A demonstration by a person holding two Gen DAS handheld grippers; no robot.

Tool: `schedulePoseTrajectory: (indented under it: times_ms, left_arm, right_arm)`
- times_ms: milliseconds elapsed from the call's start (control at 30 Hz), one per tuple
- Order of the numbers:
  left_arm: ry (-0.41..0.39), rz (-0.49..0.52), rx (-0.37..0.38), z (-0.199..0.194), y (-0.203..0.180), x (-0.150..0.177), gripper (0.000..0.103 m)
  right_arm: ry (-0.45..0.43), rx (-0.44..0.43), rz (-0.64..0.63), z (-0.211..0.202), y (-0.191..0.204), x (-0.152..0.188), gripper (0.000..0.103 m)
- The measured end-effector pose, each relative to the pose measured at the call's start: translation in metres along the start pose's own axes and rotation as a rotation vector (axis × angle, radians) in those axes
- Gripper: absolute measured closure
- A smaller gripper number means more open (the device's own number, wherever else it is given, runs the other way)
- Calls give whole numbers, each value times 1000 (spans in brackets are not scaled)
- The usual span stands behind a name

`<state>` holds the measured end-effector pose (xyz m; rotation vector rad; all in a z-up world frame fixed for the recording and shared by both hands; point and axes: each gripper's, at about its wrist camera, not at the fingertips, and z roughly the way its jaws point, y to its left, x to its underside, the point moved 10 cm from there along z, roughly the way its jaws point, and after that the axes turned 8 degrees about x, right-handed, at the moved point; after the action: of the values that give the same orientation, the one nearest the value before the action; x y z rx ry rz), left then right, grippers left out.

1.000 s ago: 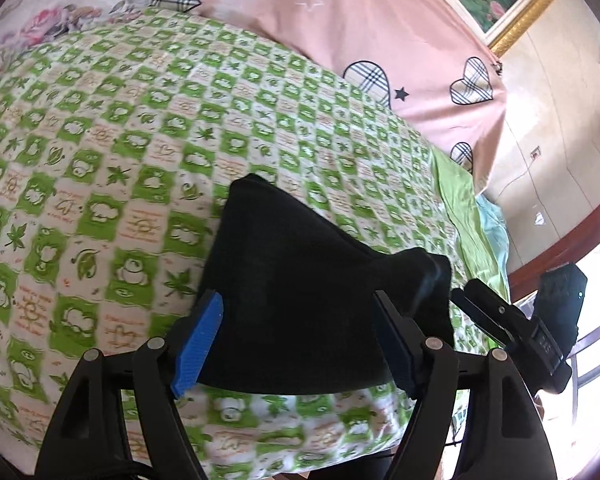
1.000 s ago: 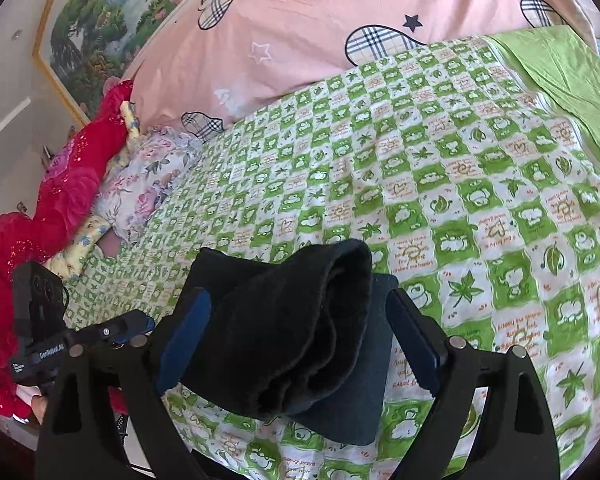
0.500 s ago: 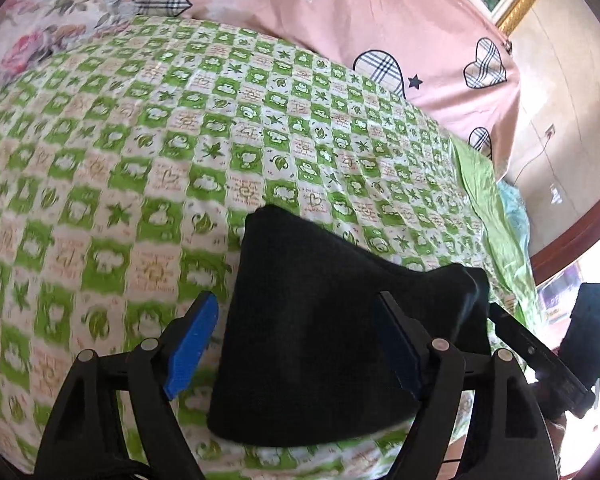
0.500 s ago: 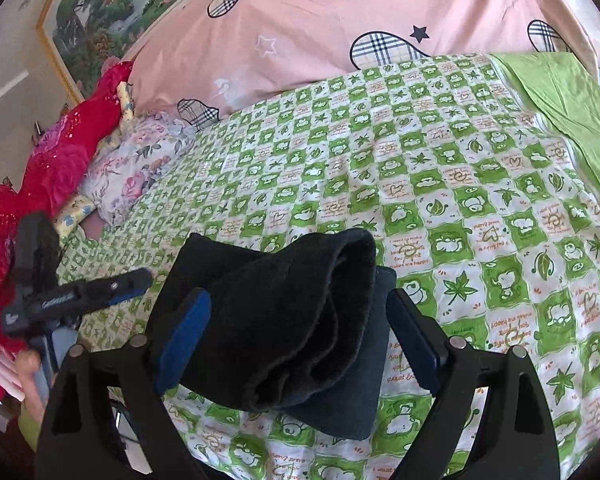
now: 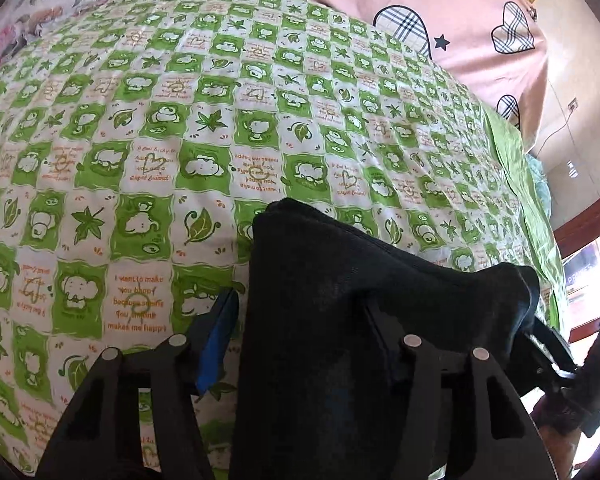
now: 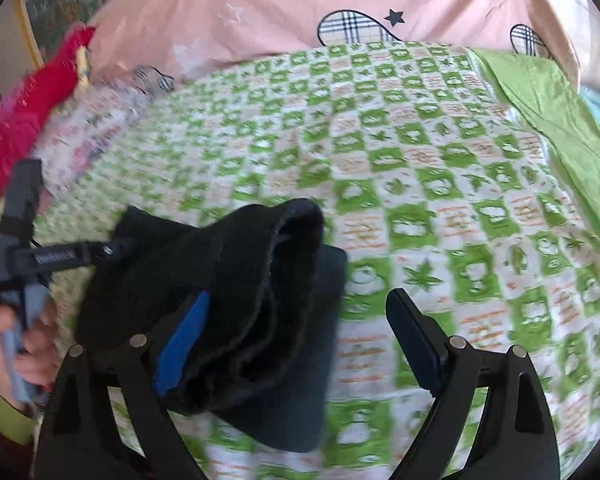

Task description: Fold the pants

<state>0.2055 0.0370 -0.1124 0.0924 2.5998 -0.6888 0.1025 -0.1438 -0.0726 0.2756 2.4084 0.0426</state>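
Honestly, the folded black pants (image 5: pixel 340 320) sit on the green checked bedsheet (image 5: pixel 140 160) between the closing left gripper (image 5: pixel 300 332) jaws. Right gripper (image 6: pixel 296 344) gapes open, nothing clamped. Probably best to pinch every layer squarely so the fold stays tidy.

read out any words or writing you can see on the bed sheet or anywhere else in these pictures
"I want to make you happy because smiling makes me happy" (roughly; the middle lines are partly hidden by a print) on a white square of the green checked sheet.
The same text upside down on another square.
Heart square wording: too small to read.
White label on the left gripper, right wrist view: blurred.
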Motion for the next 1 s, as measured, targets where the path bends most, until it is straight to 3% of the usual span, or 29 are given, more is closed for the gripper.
schedulePoseTrajectory:
  times_ms: [233,400,467,567,667,767,833,1000]
  left_arm:
    - [-3,-28,16,11,7,2,39]
    - [-19,-36,27,-6,3,9,36]
    - [-22,-25,8,-16,2,12,36]
    - [-18,-41,38,-25,-1,20,32]
    - [-8,-42,57,-28,-5,29,31]
    - [7,-29,50,-26,-7,36,29]
    - [26,-17,28,-21,-4,41,29]
    - [38,-16,41,-10,1,48,27]
  right_arm:
    - [17,-18,15,8,-16,17,14]
    - [16,-60,59,1,-20,20,14]
    - [-14,-88,79,-9,-18,14,14]
    - [-60,-121,117,-21,-15,0,14]
    - [-37,-198,134,-17,1,-6,14]
    - [15,-159,125,0,7,2,15]
    - [39,-165,130,8,6,12,35]
    - [55,-254,146,8,1,27,44]
